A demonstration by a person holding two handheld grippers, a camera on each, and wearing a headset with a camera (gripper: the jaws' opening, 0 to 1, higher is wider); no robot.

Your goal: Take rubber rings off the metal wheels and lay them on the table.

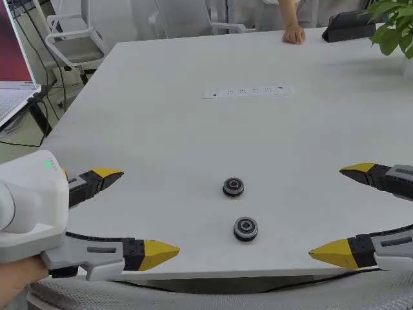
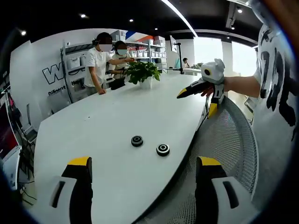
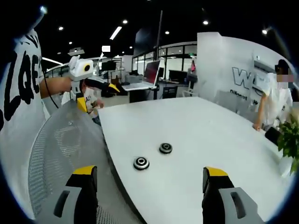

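Note:
Two small metal wheels with black rubber rings lie flat on the white table (image 1: 161,129). The far wheel (image 1: 233,186) (image 2: 137,141) (image 3: 165,148) sits a little behind the near wheel (image 1: 246,228) (image 2: 162,150) (image 3: 141,163), which is close to the table's front edge. My left gripper (image 1: 145,212) (image 2: 144,163) hovers open at the left, well away from both wheels. On the right my right gripper (image 1: 327,212) (image 3: 150,171) also stands open, with nothing between its yellow-tipped fingers. Each gripper faces the wheels from its side.
A white power strip (image 1: 248,91) is set into the table's middle. At the far edge rest a person's hand (image 1: 293,33), a dark case (image 1: 348,27) and a green plant (image 1: 393,26). A laptop (image 1: 13,71) stands left. A grey mesh chair back (image 1: 193,294) lies below the front edge.

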